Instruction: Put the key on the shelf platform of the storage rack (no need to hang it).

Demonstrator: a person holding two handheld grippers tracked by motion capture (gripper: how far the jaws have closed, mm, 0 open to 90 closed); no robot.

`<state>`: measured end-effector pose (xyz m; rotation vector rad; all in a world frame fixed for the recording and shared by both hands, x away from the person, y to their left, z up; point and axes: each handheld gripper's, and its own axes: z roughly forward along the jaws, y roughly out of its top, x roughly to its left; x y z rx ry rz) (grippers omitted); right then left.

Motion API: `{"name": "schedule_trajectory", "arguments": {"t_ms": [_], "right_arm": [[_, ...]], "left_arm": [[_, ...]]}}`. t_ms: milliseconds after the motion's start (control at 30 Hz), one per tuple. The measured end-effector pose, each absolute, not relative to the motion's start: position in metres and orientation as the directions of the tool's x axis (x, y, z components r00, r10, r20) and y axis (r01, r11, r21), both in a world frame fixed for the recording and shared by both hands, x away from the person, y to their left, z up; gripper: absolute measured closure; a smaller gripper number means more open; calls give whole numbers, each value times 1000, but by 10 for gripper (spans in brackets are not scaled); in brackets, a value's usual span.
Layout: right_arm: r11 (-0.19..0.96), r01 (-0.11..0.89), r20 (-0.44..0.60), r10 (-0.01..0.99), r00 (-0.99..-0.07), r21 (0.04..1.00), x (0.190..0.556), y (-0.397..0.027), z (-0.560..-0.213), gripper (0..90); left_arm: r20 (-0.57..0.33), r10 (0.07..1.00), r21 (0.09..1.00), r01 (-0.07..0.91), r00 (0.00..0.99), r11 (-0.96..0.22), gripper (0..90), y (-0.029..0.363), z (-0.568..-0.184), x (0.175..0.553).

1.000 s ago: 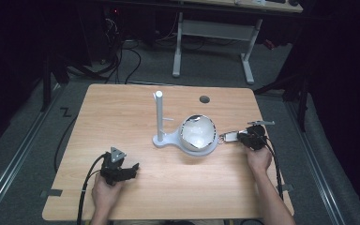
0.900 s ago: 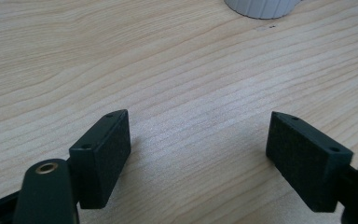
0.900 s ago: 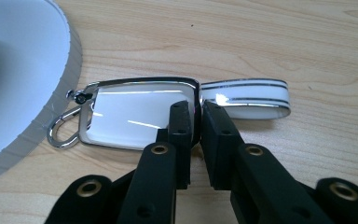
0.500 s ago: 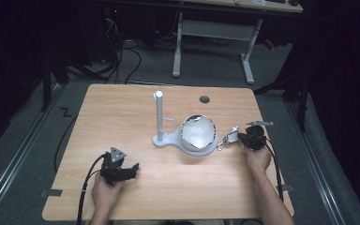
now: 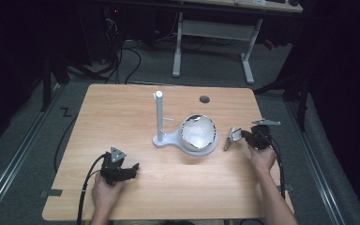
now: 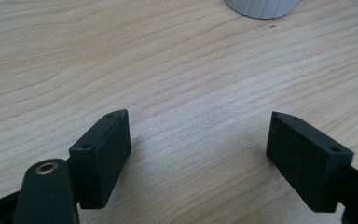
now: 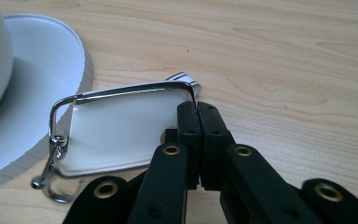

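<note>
A white stand with an upright post point(image 5: 159, 115) sits mid-table, and its round base plate point(image 7: 46, 60) carries a white rounded dome point(image 5: 198, 132). Just right of that plate, my right gripper point(image 5: 243, 135) is shut on a chrome-rimmed pair of glasses point(image 5: 232, 137). In the right gripper view the gripper point(image 7: 198, 109) pinches the metal rim at a corner of one lens point(image 7: 121, 126), which sits low over the wood. Near the table's front left, my left gripper point(image 5: 122, 171) rests open. Bare wood lies between its two black pads point(image 6: 102, 154) in the left gripper view.
The wooden table point(image 5: 122, 117) has a small round hole point(image 5: 204, 99) near its far edge. Cables trail from both grippers off the front edge. Dark floor, cables and a desk frame lie beyond the table.
The glasses in my right gripper have tilted and shifted a little beside the base plate. The left gripper has stayed where it was.
</note>
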<state>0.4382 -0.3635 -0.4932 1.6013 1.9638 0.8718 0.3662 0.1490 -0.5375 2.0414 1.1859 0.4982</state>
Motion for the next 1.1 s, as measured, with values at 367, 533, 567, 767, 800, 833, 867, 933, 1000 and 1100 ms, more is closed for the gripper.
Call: {"name": "schedule_trajectory", "arguments": {"t_ms": [367, 533, 567, 767, 800, 833, 867, 933, 1000, 1100], "right_arm": [[124, 640, 45, 970, -240, 758, 424, -372, -472, 898], [133, 636, 39, 968, -249, 761, 420, -374, -467, 898], [134, 633, 40, 967, -252, 762, 419, -375, -466, 899], [141, 617, 37, 963, -267, 774, 413, -376, -458, 898], [142, 618, 39, 962, -270, 773, 411, -377, -457, 899], [142, 618, 42, 961, -274, 773, 411, -377, -456, 899], [142, 618, 42, 961, -274, 773, 411, -377, -456, 899], [143, 617, 45, 959, -278, 774, 409, -377, -454, 898], [146, 613, 45, 957, -286, 776, 405, -378, -451, 899], [145, 608, 53, 954, -296, 780, 401, -379, -447, 899]], "left_arm": [[-22, 863, 740, 589, 505, -325, 223, 149, -537, 366], [-22, 863, 740, 589, 504, -325, 223, 149, -537, 366], [-22, 863, 740, 589, 505, -326, 223, 149, -537, 366], [-21, 863, 740, 589, 505, -326, 223, 149, -537, 366], [-22, 863, 740, 589, 505, -326, 223, 149, -537, 366], [-21, 863, 740, 589, 505, -326, 223, 149, -537, 366], [-21, 863, 740, 589, 505, -326, 223, 149, -537, 366], [-21, 863, 740, 589, 504, -326, 223, 149, -537, 366], [-21, 863, 740, 589, 505, -326, 223, 149, -537, 366], [-21, 863, 740, 589, 505, -326, 223, 149, -537, 366]]}}
